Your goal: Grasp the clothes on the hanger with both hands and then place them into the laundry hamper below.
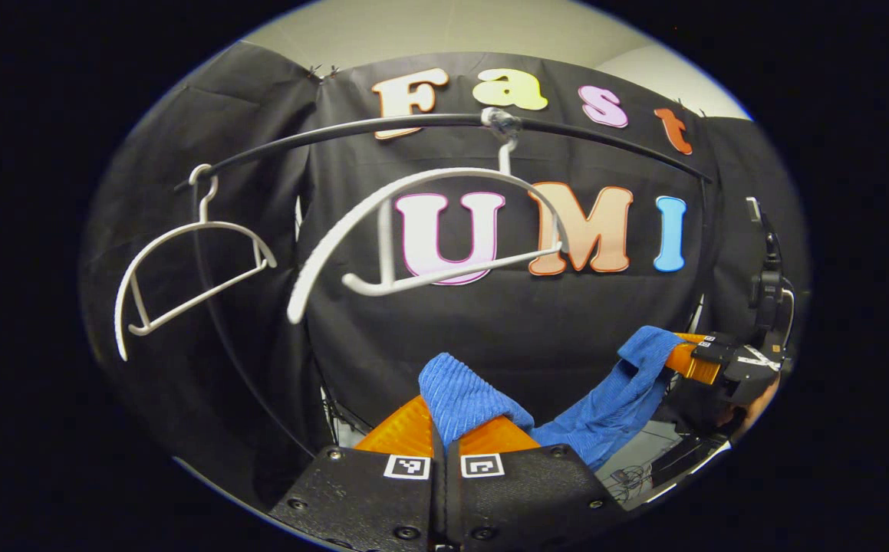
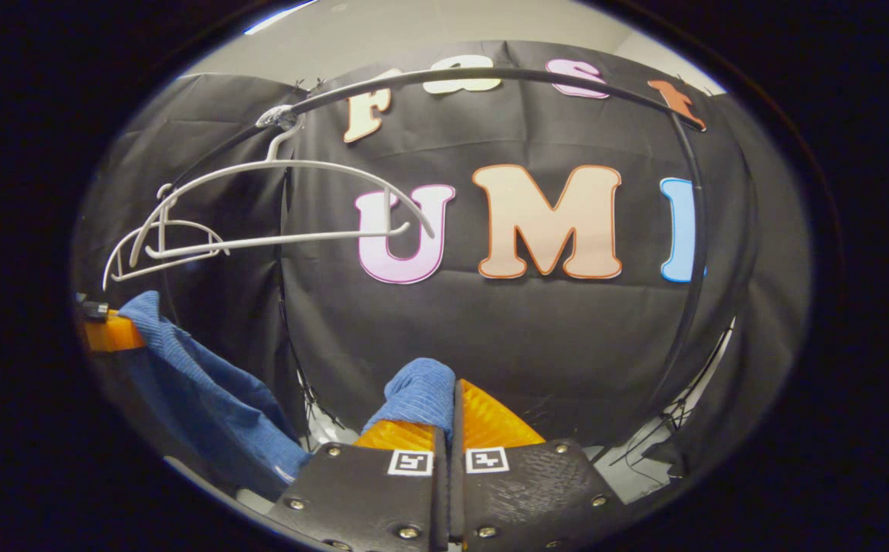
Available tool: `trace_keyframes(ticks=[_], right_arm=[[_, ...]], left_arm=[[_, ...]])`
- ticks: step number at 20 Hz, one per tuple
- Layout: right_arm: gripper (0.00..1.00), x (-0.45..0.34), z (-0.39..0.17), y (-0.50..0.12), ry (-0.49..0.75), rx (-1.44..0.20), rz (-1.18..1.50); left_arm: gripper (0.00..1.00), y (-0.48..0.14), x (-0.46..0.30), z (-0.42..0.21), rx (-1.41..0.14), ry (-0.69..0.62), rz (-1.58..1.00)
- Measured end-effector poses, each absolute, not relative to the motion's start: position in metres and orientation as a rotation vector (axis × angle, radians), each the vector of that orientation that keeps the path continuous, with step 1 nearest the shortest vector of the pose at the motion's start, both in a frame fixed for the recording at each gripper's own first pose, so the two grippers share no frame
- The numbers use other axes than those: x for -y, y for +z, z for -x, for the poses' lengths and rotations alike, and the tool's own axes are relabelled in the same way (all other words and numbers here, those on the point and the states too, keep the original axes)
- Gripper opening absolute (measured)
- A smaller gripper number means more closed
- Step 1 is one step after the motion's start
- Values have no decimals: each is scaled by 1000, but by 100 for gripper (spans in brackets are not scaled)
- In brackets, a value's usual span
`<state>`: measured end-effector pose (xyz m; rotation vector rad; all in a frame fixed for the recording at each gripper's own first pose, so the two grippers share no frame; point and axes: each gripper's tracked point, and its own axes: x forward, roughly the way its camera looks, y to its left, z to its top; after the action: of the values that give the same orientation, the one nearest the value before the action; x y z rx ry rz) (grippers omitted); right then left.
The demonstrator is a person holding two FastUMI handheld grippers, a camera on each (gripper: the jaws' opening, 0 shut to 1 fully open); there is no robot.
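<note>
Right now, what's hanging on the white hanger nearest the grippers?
Nothing: the hanger hangs bare on the rail. The blue garment sags below between both hand-held grippers. What's beneath it isn't visible.

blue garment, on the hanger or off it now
Off. The blue garment hangs stretched between the left gripper and the right gripper, both shut on it, below the bare white hanger.

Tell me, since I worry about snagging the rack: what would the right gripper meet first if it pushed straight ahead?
Probably the black cloth wall. The right gripper, shut on the blue garment, points below the white hanger and rail, though depth is unclear.
</note>
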<state>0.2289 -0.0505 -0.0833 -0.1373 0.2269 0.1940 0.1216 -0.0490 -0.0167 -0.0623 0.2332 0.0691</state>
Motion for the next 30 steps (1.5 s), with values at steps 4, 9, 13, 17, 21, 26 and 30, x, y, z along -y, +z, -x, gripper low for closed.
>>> trace_keyframes(ticks=[4,9,13,17,21,26,30], right_arm=[[2,54,-224,-80,162,-240,78],[1,57,-228,-74,136,-237,64],[2,61,-237,-70,95,-232,43],[2,58,-248,-66,70,-229,-4],[2,48,-258,-55,84,-207,-9],[2,41,-273,-54,95,-208,-54],[2,46,-284,-69,82,-244,-57]], left_arm=[[0,-10,77,-139,-225,5,58],[0,-5,103,-159,-201,-53,67],[1,-5,114,-178,-202,-79,69],[1,-6,124,-198,-194,-78,100],[1,-5,139,-214,-169,-107,85],[1,-11,154,-232,-150,-139,69],[1,-31,155,-249,-171,-142,83]])
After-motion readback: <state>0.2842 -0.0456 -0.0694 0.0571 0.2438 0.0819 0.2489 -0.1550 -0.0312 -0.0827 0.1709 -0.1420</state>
